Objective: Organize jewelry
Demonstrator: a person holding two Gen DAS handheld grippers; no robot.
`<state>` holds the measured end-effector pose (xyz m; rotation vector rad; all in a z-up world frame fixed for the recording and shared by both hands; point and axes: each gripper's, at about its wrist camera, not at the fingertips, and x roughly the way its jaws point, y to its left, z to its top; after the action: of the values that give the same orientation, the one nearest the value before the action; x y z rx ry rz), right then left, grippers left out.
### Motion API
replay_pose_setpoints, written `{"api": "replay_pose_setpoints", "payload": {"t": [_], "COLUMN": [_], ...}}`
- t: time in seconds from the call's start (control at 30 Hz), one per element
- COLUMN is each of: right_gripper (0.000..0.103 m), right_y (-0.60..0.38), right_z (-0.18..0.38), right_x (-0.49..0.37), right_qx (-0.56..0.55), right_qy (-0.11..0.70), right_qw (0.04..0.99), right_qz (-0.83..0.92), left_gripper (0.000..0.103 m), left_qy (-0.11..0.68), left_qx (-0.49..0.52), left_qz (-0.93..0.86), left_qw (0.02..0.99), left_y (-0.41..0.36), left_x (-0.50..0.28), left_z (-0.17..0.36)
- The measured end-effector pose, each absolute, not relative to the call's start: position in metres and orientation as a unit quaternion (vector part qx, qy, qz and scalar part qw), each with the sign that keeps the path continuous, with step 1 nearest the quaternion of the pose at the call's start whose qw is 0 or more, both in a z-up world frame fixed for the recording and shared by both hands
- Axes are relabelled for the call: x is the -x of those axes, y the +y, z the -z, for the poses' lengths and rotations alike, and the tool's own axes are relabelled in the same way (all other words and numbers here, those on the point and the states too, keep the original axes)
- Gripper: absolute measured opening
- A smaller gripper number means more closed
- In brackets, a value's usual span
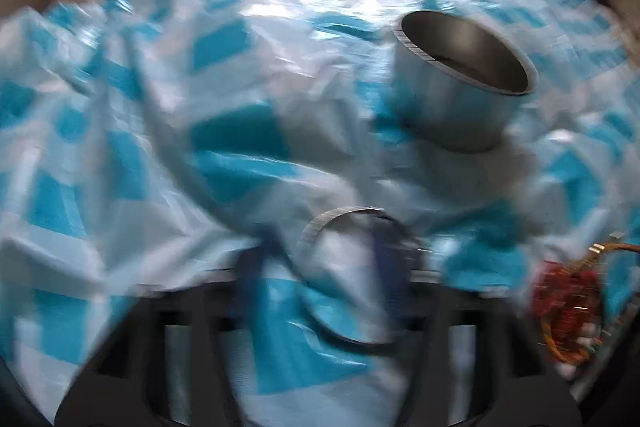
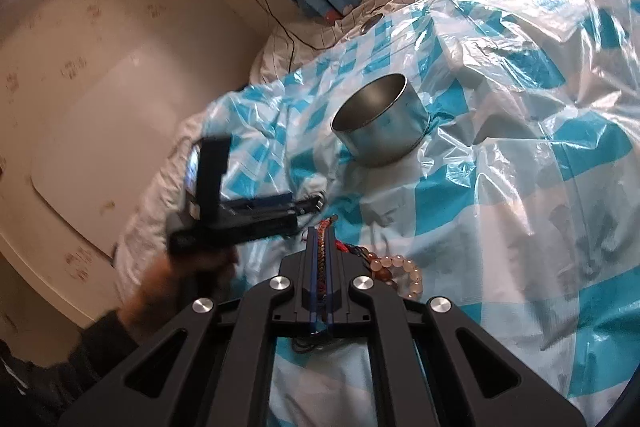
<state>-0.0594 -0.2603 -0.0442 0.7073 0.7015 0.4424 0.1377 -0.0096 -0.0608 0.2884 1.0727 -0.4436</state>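
Right gripper [image 2: 320, 239] is clamped narrow on a braided cord [image 2: 320, 259], the strand running straight down the slot between its fingers, long axis dead in line with them, pointing toward twelve o'clock. Trailing off the cord at three o'clock, a bead bracelet [image 2: 400, 273] in pale peach lies on the checked plastic sheet [image 2: 500, 227], just beside the fingertips, with a bit of red tassel between. The tin [image 2: 380, 119] sits upright and open-mouthed at about one o'clock from the right gripper, well apart, nothing between them but crumpled sheet. That's the line that matters: cord already aligned with the fingers, tin slightly right of straight ahead, so I'd judge a lift and a short carry forward is the call, watching that the dangling beads clear the rim. Over in the left wrist view everything is smeared with motion blur; the left gripper [image 1: 320, 267] shows blue fingers standing wide apart with a metal ring or lid [image 1: 356, 275] lying between them, not clearly gripped. From there the tin [image 1: 464, 79] is at one o'clock, and the red-and-gold jewelry bundle [image 1: 568, 303] at four o'clock. In the right view the left gripper [image 2: 316, 205] hovers at ten o'clock, near the cord. Right hand is the one holding the goods.
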Motion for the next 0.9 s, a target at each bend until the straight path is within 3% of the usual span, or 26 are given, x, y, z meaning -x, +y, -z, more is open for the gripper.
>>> {"api": "replay_pose_setpoints", "payload": {"t": [0.03,0.07,0.43,0.9], "right_gripper": [0.004,0.004,0.004,0.004], "right_y": [-0.261,-0.262,-0.278,-0.309], "right_z": [0.042,0.041,0.019,-0.013], "right_x": [0.059,0.061,0.068,-0.001], "right_qx": [-0.341,-0.347,-0.416,-0.378], "right_qy": [0.331,0.325,0.260,0.252], "right_qw": [0.854,0.852,0.833,0.869], "right_qz": [-0.213,-0.218,-0.257,-0.197], "left_gripper": [0.007,0.004,0.004,0.004], "left_qy": [0.499,0.496,0.417,0.411], "left_qx": [-0.140,-0.129,-0.006,-0.007], "left_qz": [0.209,0.220,0.296,0.310], "left_qw": [0.829,0.830,0.859,0.857], "left_y": [-0.009,-0.007,0.013,-0.042], "left_x": [-0.137,-0.135,-0.112,-0.146], "left_z": [0.058,0.053,-0.020,-0.020]}}
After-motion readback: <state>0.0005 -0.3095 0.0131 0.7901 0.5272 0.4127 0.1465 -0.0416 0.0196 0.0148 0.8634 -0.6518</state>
